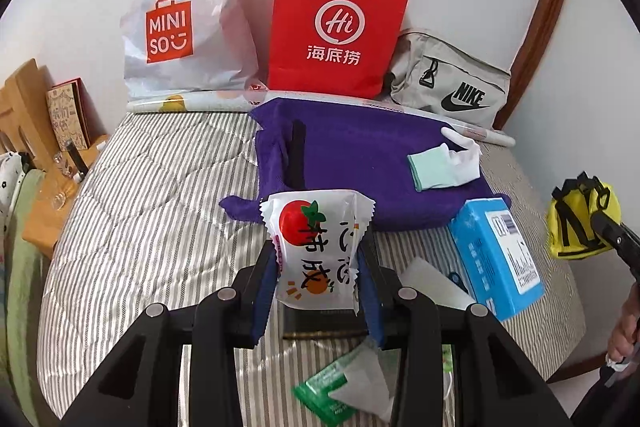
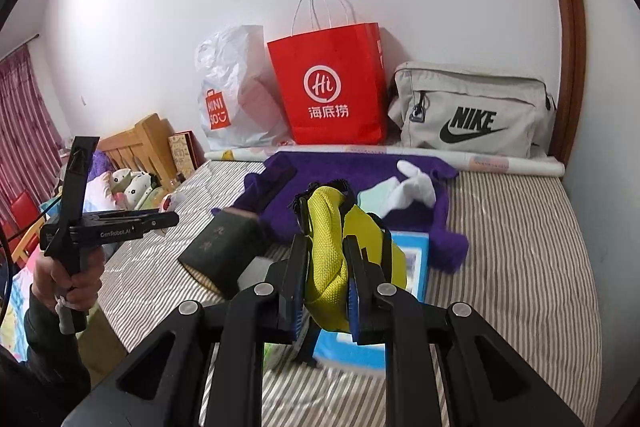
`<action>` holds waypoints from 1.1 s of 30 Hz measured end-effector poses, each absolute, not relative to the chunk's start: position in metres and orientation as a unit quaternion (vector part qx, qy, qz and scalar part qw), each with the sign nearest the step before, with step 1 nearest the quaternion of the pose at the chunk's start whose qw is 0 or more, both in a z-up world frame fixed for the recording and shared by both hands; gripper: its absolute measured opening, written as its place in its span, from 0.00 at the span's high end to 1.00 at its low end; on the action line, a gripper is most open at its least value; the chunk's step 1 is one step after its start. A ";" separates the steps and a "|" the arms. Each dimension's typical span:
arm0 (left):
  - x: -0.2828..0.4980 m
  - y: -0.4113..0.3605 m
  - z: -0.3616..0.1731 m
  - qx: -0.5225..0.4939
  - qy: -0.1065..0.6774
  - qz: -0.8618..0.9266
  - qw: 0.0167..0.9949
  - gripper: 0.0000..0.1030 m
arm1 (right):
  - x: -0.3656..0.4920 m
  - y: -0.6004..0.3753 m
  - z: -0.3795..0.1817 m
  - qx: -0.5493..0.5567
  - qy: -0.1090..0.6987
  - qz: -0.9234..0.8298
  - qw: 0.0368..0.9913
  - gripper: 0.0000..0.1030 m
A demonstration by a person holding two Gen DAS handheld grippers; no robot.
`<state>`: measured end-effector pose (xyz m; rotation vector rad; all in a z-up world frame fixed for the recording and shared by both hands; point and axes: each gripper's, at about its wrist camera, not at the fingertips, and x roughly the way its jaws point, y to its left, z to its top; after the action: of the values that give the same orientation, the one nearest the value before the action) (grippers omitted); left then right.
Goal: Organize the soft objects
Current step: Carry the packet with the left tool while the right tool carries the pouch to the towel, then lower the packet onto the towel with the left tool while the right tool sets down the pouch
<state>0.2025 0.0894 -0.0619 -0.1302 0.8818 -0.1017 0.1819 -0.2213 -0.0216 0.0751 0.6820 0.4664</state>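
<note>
Clamped between my left jaws at lower centre was a white snack packet, while my right jaws were pinched tight on a yellow pouch, both above the striped bed. Behind them, mid-frame, lay a purple towel bearing a small sock.

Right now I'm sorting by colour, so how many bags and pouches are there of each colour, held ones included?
White plastic bag: 1
Red paper bag: 1
Grey Nike bag: 1
Yellow pouch, gripped between the right gripper fingers: 1
Total: 4
</note>
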 end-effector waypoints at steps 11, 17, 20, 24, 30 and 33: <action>0.258 0.097 -0.067 -0.081 0.445 -0.055 0.890 0.65 | 0.257 -0.209 -0.023 0.002 0.337 0.209 0.918 0.83; 0.293 0.094 -0.077 -0.083 0.458 -0.059 0.883 0.65 | 0.299 -0.206 -0.041 -0.011 0.357 0.189 0.915 0.83; 0.310 0.092 -0.084 -0.081 0.467 -0.058 0.879 0.65 | 0.313 -0.203 -0.054 -0.015 0.374 0.190 0.907 0.83; 0.330 0.089 -0.094 -0.082 0.478 -0.062 0.873 0.65 | 0.331 -0.198 -0.070 -0.029 0.391 0.193 0.899 0.83; 0.352 0.085 -0.112 -0.081 0.499 -0.063 0.860 0.65 | 0.361 -0.184 -0.094 -0.038 0.431 0.216 0.875 0.83; 0.360 0.085 -0.119 -0.084 0.510 -0.067 0.853 0.65 | 0.371 -0.174 -0.104 -0.045 0.443 0.226 0.866 0.83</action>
<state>0.3596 0.0850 -0.1190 -0.1759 1.0739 -0.1401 0.3709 -0.1745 -0.1042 -0.0938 0.9288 0.4736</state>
